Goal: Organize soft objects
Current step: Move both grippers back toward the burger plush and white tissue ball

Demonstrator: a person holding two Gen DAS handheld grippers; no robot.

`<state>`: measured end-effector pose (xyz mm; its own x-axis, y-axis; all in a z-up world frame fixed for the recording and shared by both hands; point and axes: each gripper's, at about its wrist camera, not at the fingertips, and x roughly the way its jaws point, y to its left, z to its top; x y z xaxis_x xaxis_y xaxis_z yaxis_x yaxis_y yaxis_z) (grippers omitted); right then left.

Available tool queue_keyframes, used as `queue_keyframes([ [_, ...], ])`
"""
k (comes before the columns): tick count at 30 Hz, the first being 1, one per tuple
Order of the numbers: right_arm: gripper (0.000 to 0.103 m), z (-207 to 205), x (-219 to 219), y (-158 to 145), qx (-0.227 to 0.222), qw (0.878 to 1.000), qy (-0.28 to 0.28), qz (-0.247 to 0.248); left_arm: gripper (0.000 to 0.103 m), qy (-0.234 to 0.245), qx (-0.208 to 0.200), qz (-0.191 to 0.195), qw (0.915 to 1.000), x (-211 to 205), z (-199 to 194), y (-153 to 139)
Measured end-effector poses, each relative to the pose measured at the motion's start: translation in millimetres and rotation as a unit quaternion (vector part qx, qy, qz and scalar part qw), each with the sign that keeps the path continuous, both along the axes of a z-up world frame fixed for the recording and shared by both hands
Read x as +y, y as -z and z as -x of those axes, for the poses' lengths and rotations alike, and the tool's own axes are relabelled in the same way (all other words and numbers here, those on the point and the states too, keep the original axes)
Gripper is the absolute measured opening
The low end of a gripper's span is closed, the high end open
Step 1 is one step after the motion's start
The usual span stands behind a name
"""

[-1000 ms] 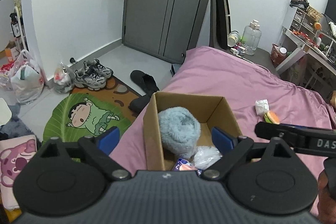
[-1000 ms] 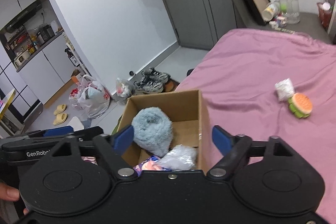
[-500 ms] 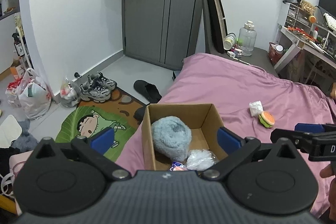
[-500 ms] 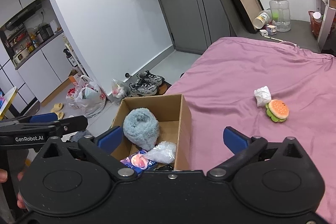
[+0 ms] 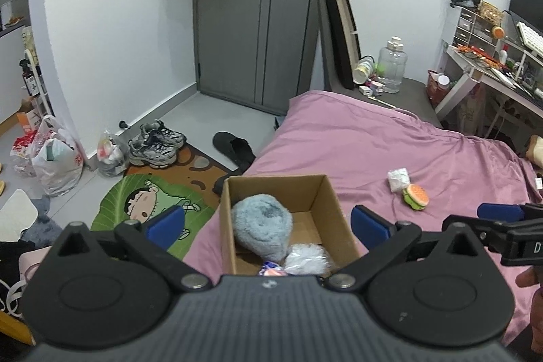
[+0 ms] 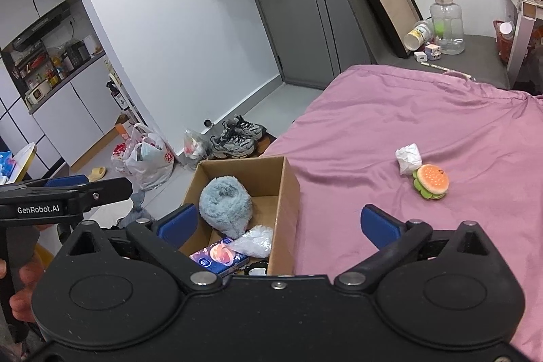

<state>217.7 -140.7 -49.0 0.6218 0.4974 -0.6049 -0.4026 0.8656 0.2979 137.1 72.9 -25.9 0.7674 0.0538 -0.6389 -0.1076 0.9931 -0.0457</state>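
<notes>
An open cardboard box [image 5: 275, 180] stands at the near edge of the pink bed [image 5: 373, 138]. In it lie a fluffy pale-blue roll [image 5: 261, 226], a white fluffy bundle [image 5: 307, 258] and a blue-pink packet [image 6: 220, 255]. A burger toy [image 6: 431, 181] and a crumpled white wad [image 6: 409, 158] lie together on the bedcover, right of the box. My left gripper [image 5: 268, 223] hangs open above the box with nothing between its fingers. My right gripper [image 6: 278, 223] is open too, over the box's right wall [image 6: 288, 192] and likewise with nothing between its fingers.
Left of the bed, the floor holds grey sneakers [image 5: 156, 145], black slippers [image 5: 234, 146], a green cartoon mat [image 5: 142, 202] and plastic bags [image 5: 54, 158]. A grey door [image 5: 258, 22] stands behind. A water jug [image 5: 392, 65] sits past the bed; a cluttered desk [image 5: 492, 63] is at right.
Both grippers have drawn back and up from the box, which now looks smaller and lower in each view. Their jaws have spread a little wider. The box's contents have not moved.
</notes>
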Motion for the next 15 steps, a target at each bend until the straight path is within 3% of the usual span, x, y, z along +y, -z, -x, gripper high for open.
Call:
queue_keyframes([
  [15, 0.103, -10, -46, 7, 0.000, 0.999, 0.037, -0.015, 0.103, 0.029, -0.009, -0.003, 0.9995, -43, -23, -2],
])
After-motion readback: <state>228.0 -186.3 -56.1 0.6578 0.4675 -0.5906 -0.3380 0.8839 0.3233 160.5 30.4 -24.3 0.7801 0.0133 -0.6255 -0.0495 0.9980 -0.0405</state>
